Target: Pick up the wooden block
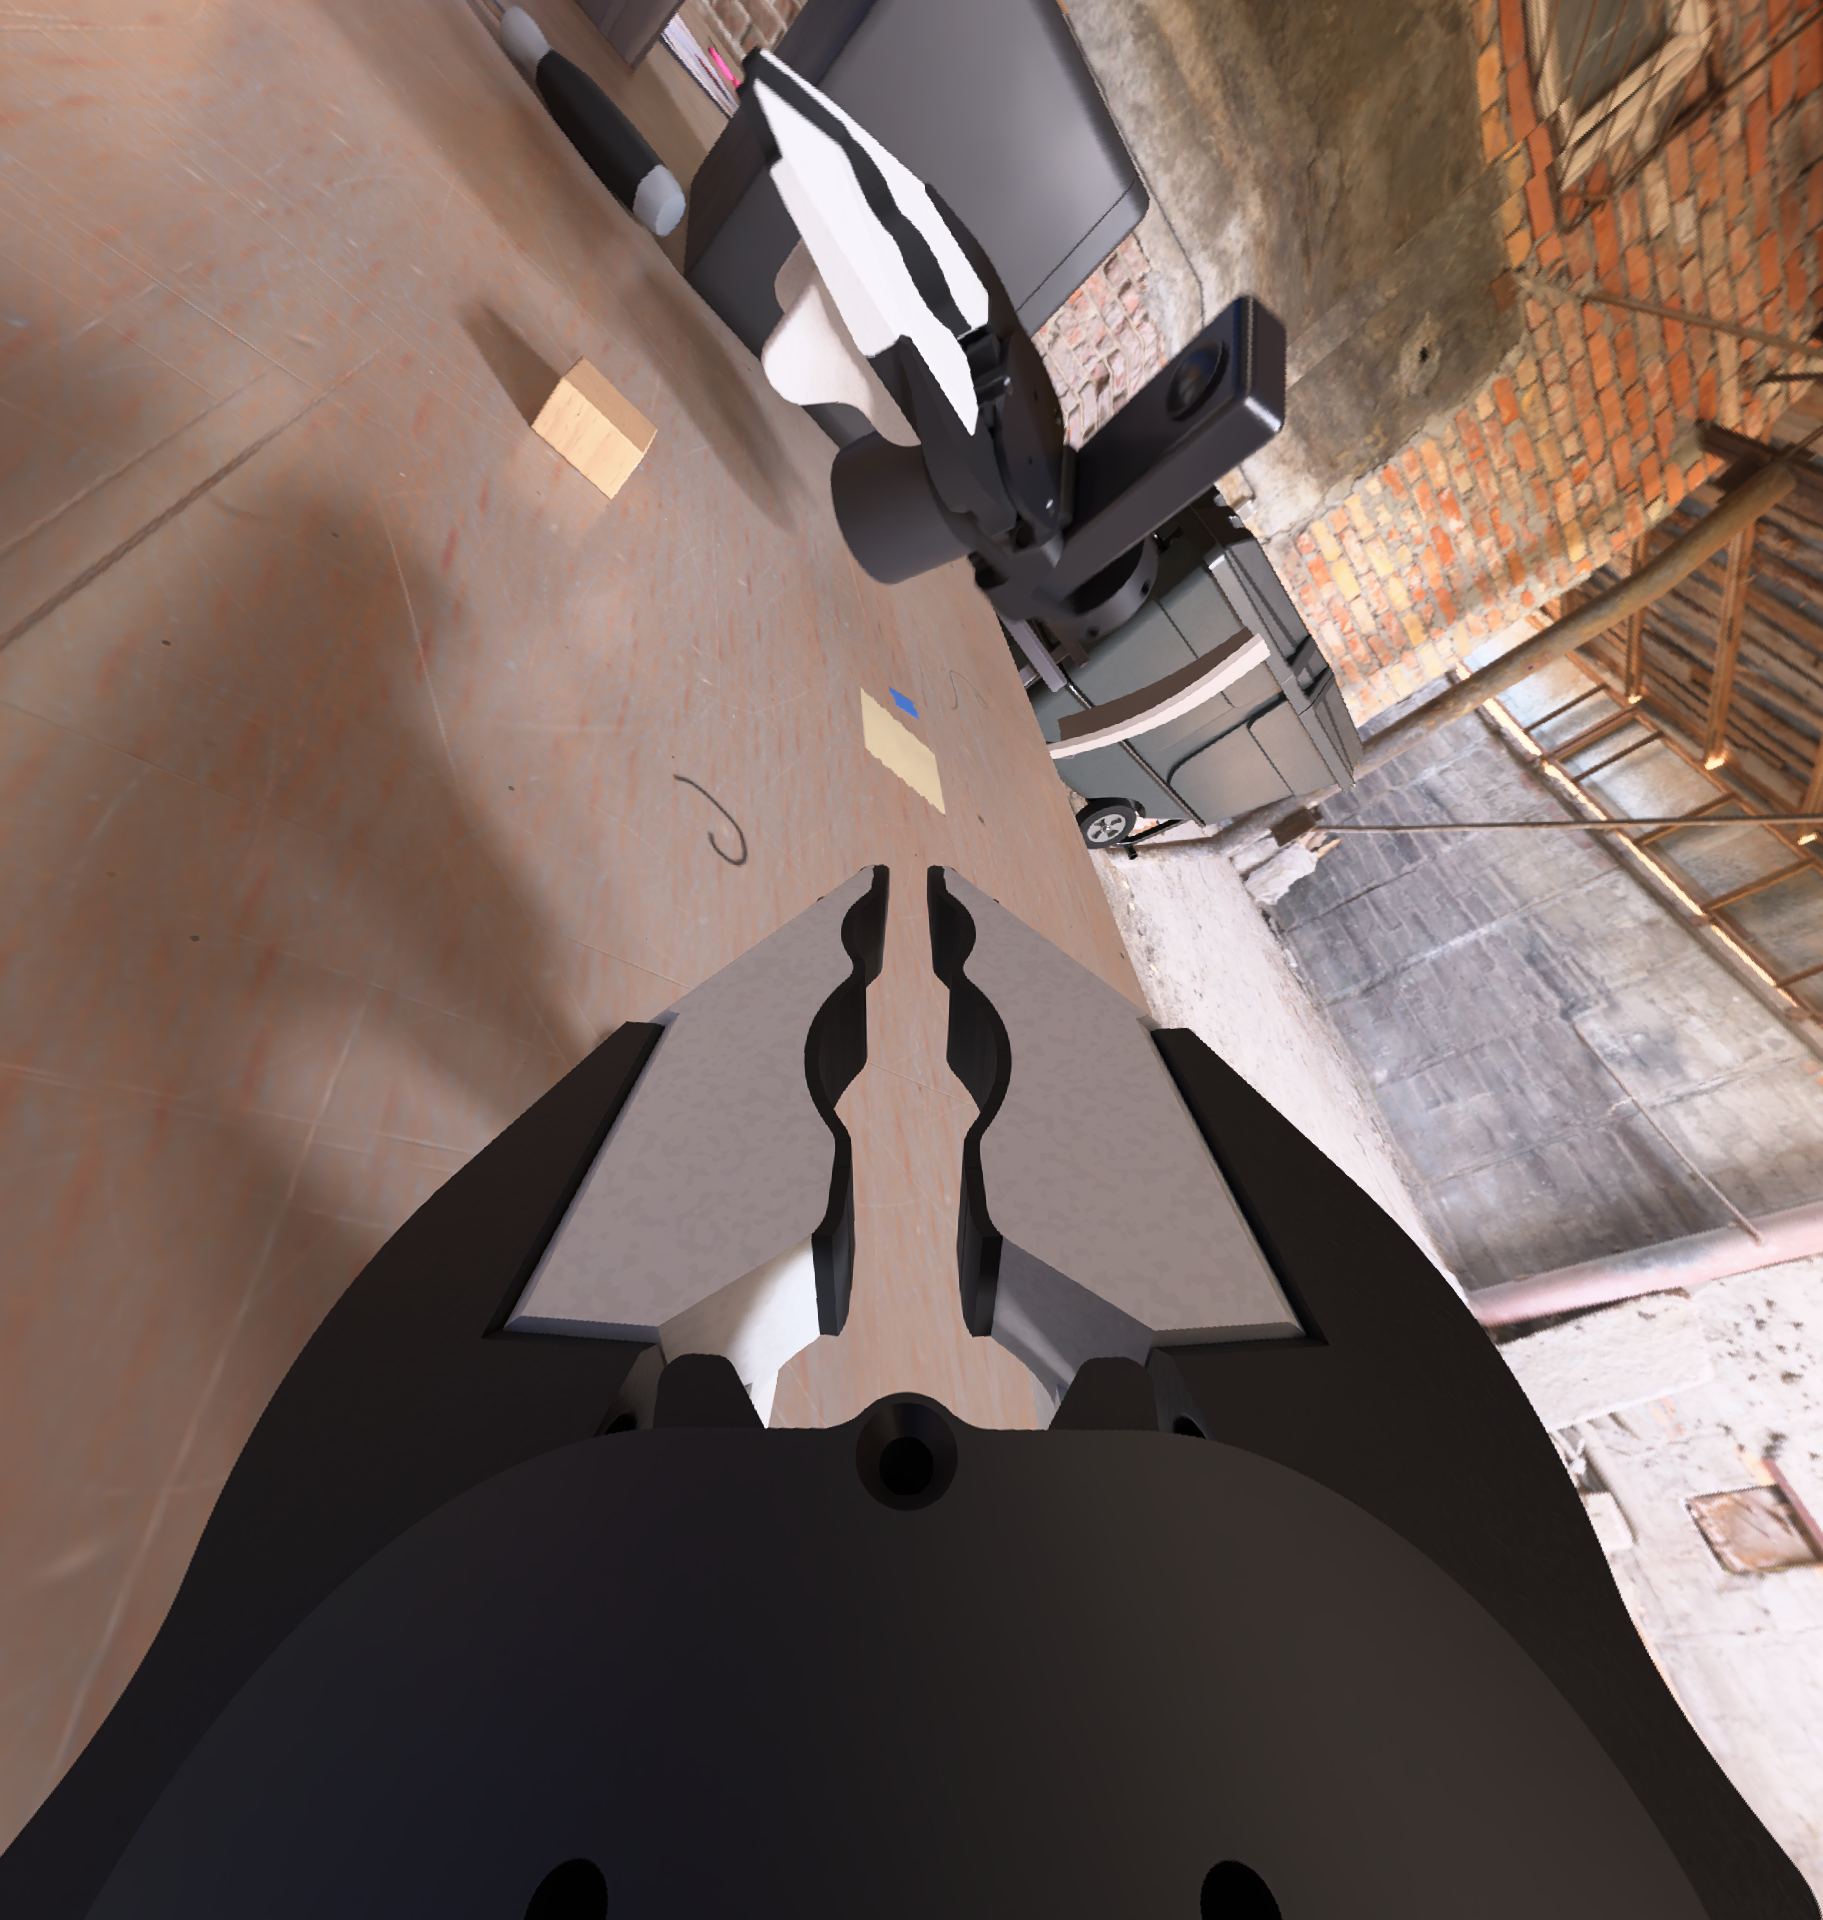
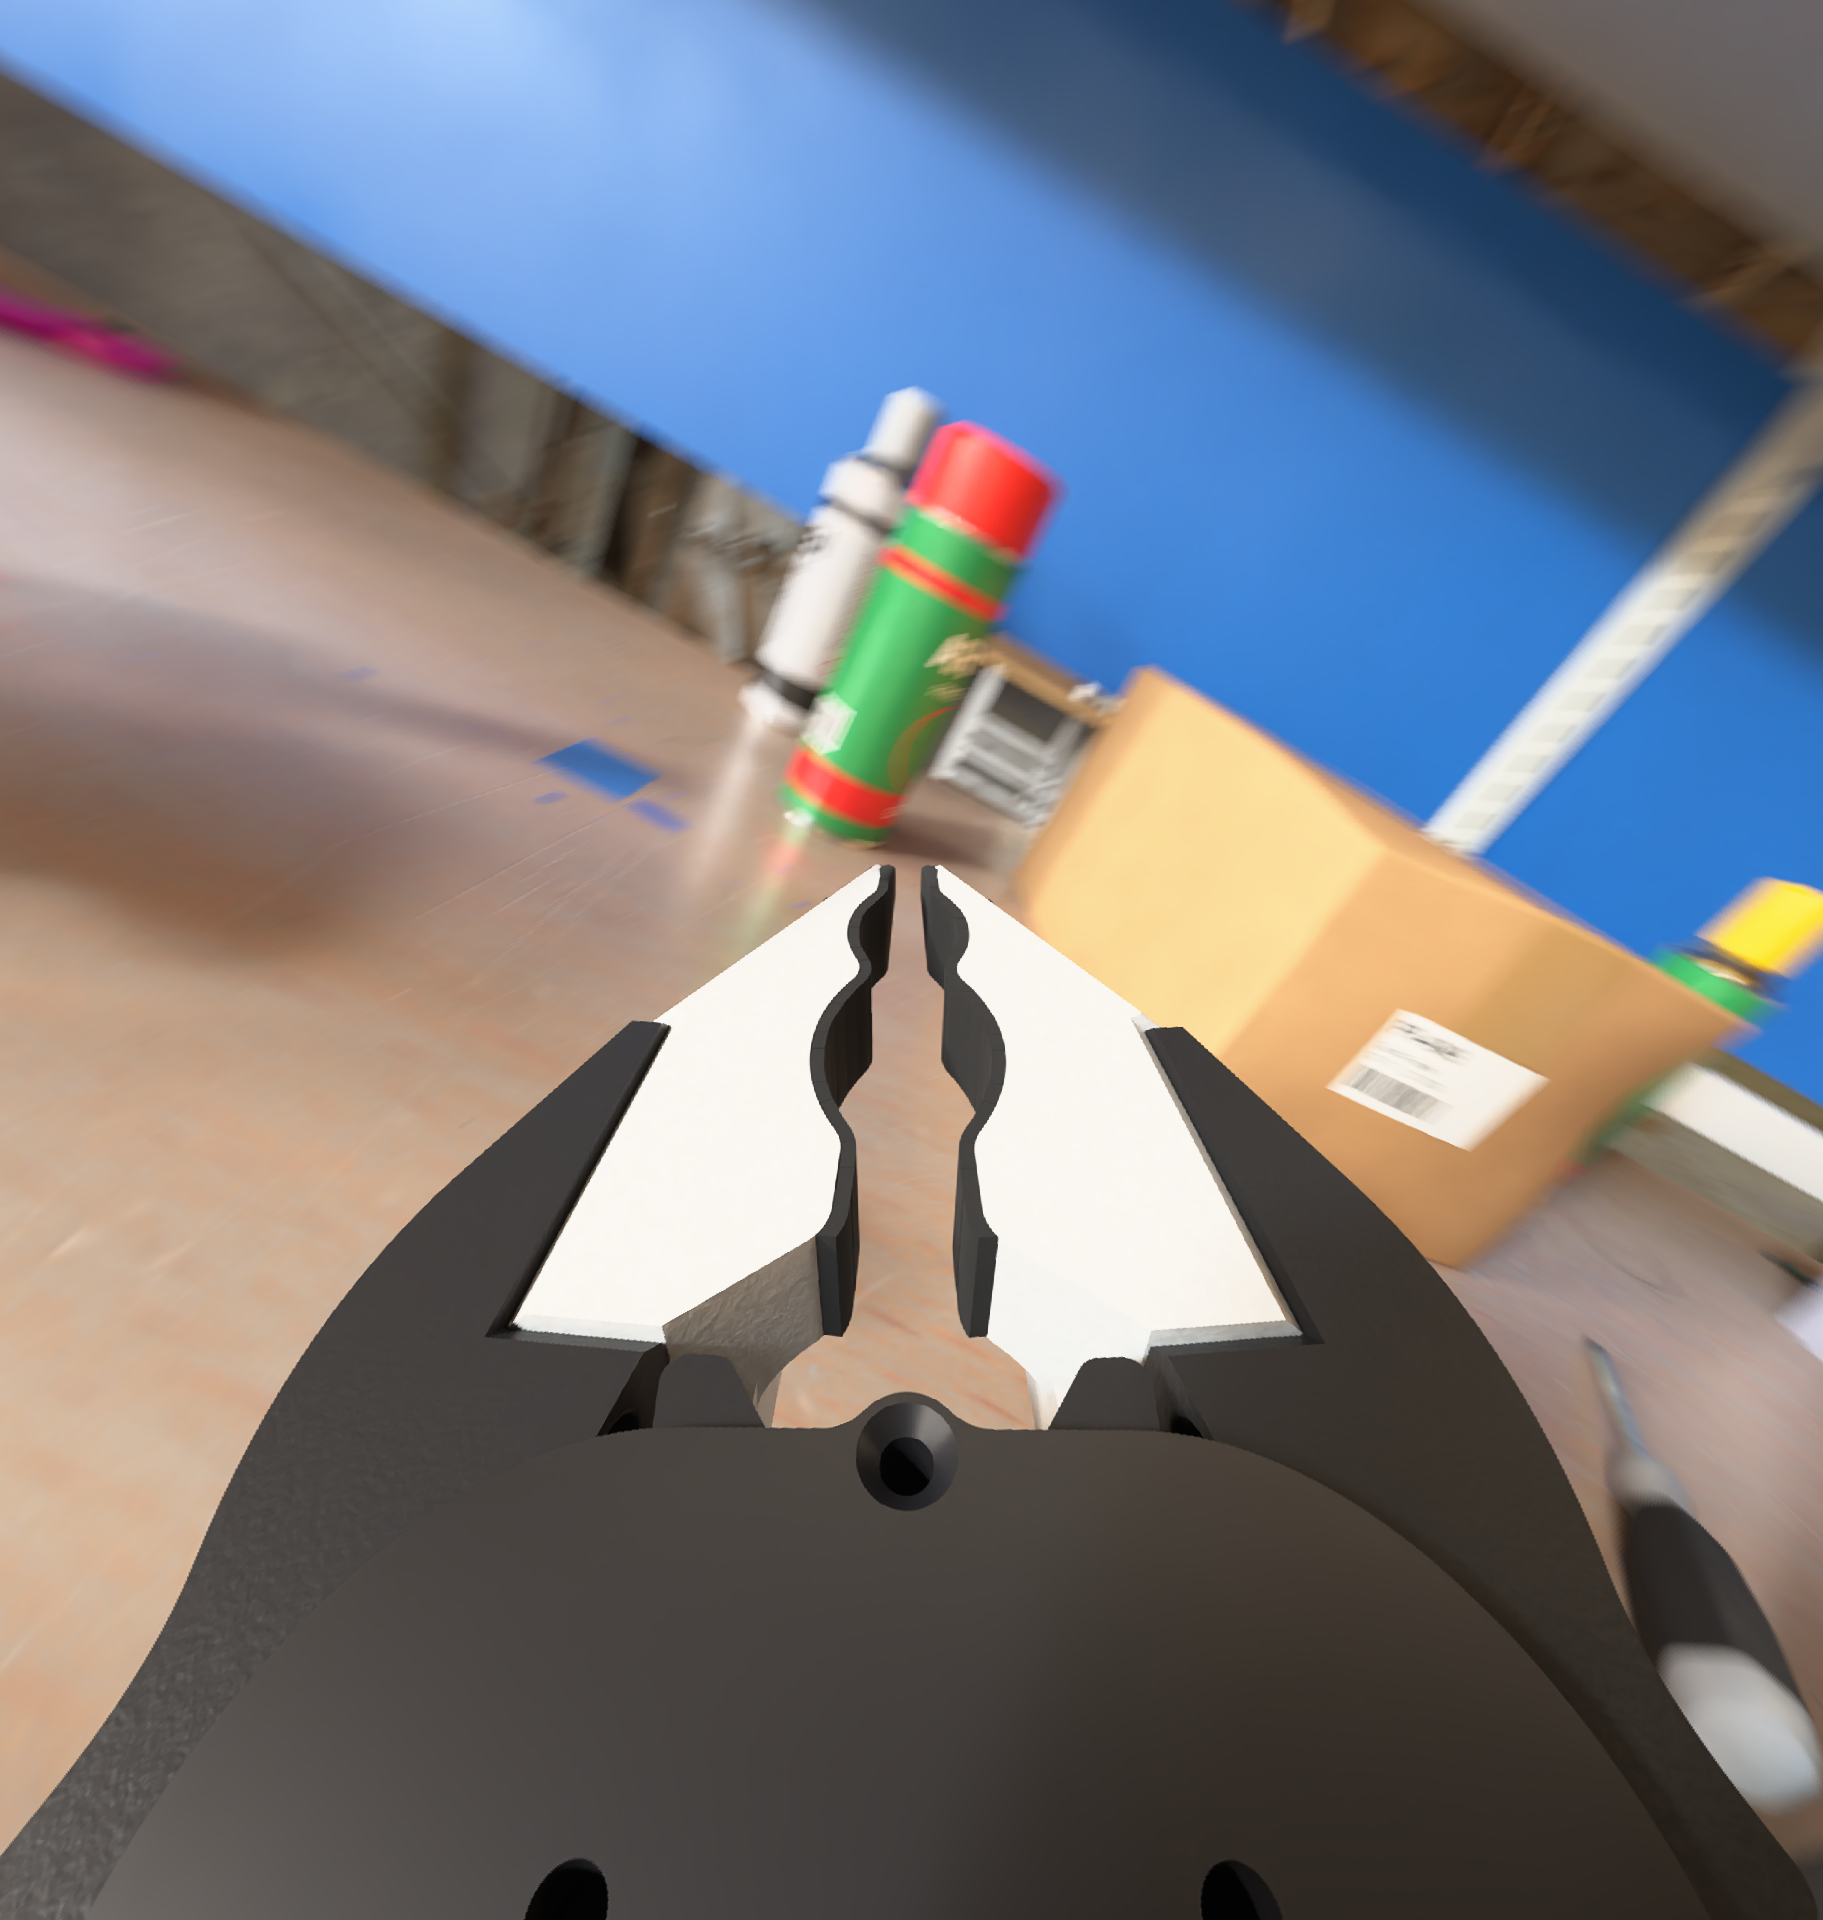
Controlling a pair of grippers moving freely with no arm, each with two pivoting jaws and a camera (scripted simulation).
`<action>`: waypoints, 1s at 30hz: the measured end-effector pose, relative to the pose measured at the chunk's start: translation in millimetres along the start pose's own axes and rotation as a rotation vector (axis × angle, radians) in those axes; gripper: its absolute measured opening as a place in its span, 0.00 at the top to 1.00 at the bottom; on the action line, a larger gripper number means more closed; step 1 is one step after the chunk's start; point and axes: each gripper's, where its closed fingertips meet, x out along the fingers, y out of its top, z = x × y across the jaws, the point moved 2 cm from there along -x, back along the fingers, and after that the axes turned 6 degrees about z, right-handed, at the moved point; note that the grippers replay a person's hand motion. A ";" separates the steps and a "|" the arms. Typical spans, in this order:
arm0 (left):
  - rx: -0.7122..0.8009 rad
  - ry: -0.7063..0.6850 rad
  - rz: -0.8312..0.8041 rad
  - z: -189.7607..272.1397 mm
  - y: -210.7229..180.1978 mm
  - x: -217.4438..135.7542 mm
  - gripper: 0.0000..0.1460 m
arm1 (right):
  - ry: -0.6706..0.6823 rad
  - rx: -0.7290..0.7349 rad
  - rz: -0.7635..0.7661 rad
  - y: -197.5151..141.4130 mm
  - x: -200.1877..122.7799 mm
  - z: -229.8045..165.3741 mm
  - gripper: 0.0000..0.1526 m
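So the small pale wooden block (image 1: 593, 440) is just sitting on the reddish-brown wooden surface (image 1: 263, 831), off on its own with nothing touching it. In the left wrist view it's well ahead of the left gripper (image 1: 907, 873) and off to that view's left. The right gripper (image 1: 891, 301), black and white, hangs above the surface near the block but apart from it.

Both sets of jaws look pretty much clenched, just a thin gap at the tips, and neither is grasping anything.

Beyond the block there's a black-handled tool with grey ends (image 1: 595, 130) lying flat near a dark grey box (image 1: 990, 135). Closer to the left gripper, a pale yellow patch (image 1: 902, 748) with a small blue mark beside it.

The right wrist view is blurry: the right gripper (image 2: 907, 873) points toward a green canister with a red cap (image 2: 922, 634), a white bottle (image 2: 845, 551) right behind it, and a tan cardboard box (image 2: 1302, 935) to the side.
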 end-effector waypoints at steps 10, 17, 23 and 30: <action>-0.002 0.011 -0.019 -1.1 -1.8 1.5 0.95 | 1.008 -0.153 -0.570 -43.4 -21.6 -35.8 0.79; -0.004 0.010 -0.017 -1.2 -1.7 1.3 0.95 | 1.230 -0.269 -0.749 -57.7 -11.8 -39.0 0.73; -0.005 0.010 -0.020 -1.3 -1.9 1.4 0.95 | 1.324 -0.236 -0.879 -66.8 -7.5 -43.9 0.74; -0.005 0.010 -0.023 -1.4 -2.1 1.6 0.95 | 1.359 -0.263 -0.851 -64.9 -4.9 -50.5 0.76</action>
